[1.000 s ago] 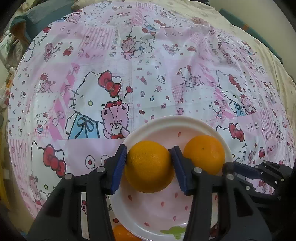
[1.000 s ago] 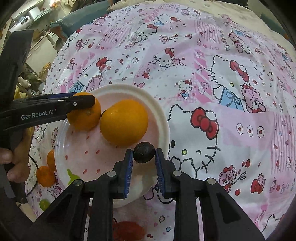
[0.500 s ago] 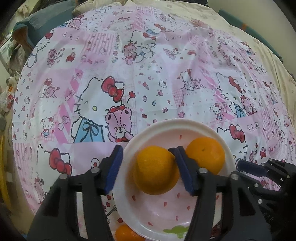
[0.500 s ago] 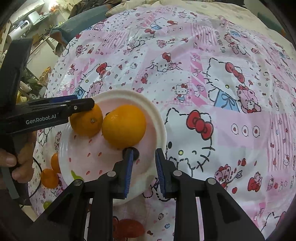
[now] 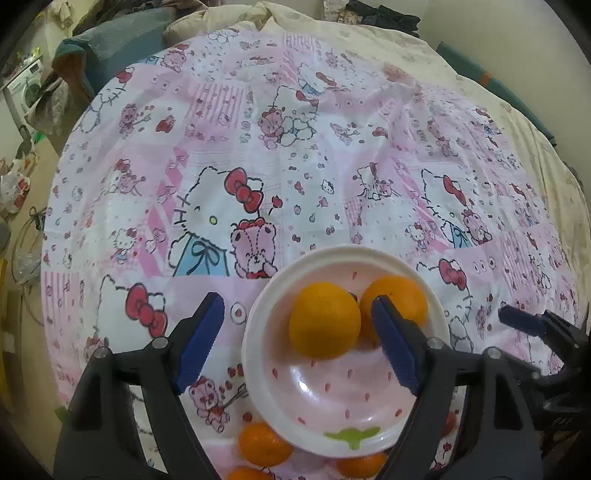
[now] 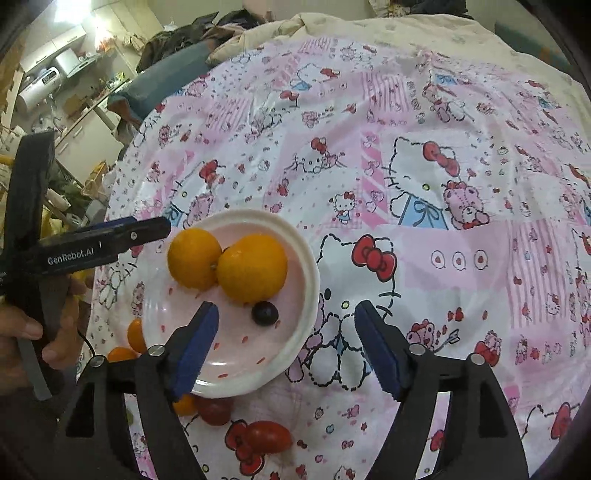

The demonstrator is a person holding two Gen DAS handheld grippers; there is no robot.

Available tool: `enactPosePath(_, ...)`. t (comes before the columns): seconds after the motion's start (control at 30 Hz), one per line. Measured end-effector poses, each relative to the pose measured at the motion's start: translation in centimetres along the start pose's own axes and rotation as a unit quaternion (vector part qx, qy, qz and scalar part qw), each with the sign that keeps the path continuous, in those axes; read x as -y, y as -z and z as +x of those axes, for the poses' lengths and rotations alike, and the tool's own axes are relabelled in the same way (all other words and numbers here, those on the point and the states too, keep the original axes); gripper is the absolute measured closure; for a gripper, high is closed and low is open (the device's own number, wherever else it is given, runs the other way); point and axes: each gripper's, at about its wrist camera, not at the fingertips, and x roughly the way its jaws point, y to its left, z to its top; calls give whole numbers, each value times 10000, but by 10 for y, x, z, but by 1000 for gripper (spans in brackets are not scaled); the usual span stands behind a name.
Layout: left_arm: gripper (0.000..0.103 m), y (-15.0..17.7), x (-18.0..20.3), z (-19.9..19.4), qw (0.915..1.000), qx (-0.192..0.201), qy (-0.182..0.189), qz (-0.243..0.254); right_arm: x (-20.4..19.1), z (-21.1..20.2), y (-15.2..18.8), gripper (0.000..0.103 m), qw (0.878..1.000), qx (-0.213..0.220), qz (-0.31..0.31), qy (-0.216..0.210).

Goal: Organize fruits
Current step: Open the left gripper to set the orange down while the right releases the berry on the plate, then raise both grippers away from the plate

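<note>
Oranges (image 5: 325,319) are seen side by side in the white bowl (image 5: 255,354), just under the left tool (image 5: 295,343). The jaws of that tool have just been opened wide, and nothing is gripped. The right tool (image 6: 286,347) has just been opened too. A small dark berry (image 6: 265,313) lies loose in the bowl ahead of it.

Pink cartoon-cat print cloth (image 5: 295,177) over cream quilted bedding (image 6: 406,33). Blue-grey cushion (image 5: 122,40) at far edge. Kitchen cabinets (image 6: 85,140) & white appliance (image 6: 37,88) in bg left.
</note>
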Motion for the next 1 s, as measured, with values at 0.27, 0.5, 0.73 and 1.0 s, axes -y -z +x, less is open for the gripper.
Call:
enactPosePath(0.27,24,19,3,-36,9989,392,-224,110,-7,-33,6,19,9993,269,188,-205)
enactPosePath(0.5,24,39,3,-74,9973,697,-187,134,-7,-56,22,19,9975,402,456,-368)
enactPosePath(0.73,24,59,4,-90,9964,773,-250,245,-10,-75,36,19,9953,559,645,-466)
enactPosePath(1.0,24,86,6,-98,9972,671,-210,237,-9,-83,55,19,9932,523,897,-518)
